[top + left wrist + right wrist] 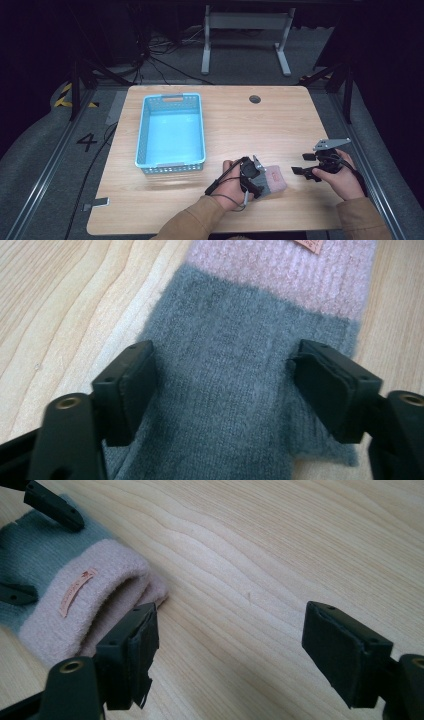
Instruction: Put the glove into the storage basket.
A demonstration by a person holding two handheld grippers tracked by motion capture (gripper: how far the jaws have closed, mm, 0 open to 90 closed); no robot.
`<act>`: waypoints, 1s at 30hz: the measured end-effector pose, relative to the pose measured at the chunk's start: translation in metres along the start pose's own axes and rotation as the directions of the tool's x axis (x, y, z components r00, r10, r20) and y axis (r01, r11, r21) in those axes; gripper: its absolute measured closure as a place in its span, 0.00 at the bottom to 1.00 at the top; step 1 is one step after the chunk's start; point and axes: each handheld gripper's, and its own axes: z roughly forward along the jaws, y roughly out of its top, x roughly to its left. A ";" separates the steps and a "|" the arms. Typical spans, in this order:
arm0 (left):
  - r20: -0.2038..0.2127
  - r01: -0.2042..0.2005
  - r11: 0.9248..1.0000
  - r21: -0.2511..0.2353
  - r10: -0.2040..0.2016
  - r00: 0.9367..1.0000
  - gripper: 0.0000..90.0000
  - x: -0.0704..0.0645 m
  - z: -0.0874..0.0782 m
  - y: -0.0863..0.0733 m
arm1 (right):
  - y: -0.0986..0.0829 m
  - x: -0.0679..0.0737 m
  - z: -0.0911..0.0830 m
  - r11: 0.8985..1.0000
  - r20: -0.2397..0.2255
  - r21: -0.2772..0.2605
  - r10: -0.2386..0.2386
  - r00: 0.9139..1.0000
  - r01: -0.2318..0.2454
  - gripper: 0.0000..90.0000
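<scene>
I find a grey and pink knitted garment, possibly a folded sock or cuff, lying flat near the desk's front edge, right of centre. My left claw is lowered over its grey portion; in the left gripper view the jaws stand spread on either side of the grey knit, not closed on it. My right claw sits just beside the garment's pink end, toward the desk's right edge, jaws spread over bare wood. The right gripper view shows the pink cuff with a small tag near the left jaw; contact cannot be confirmed. A blue basket stands in the desk's left half, well apart from the garment.
</scene>
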 end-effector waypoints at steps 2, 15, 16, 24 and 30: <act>-0.004 -0.002 1.000 0.004 0.002 1.000 0.35 -0.002 0.000 0.000 | 0.000 0.000 0.001 1.000 -0.004 0.005 0.003 1.000 -0.003 0.27; 0.002 -0.013 1.000 -0.022 0.013 1.000 0.73 -0.009 -0.003 -0.001 | 0.000 0.000 0.002 1.000 -0.007 0.019 -0.001 1.000 0.001 0.28; 0.001 -0.016 1.000 -0.024 0.016 1.000 0.73 -0.009 -0.003 -0.001 | 0.000 -0.001 0.003 1.000 -0.008 0.020 -0.001 1.000 0.001 0.29; 0.018 0.018 0.999 -0.029 -0.018 1.000 0.78 -0.006 -0.010 0.001 | 0.004 -0.003 0.001 1.000 -0.016 0.003 -0.005 1.000 0.005 0.30; 0.027 0.031 0.999 -0.039 -0.030 0.999 0.78 -0.005 -0.025 0.002 | 0.006 -0.006 -0.001 1.000 -0.012 -0.015 -0.015 1.000 0.015 0.32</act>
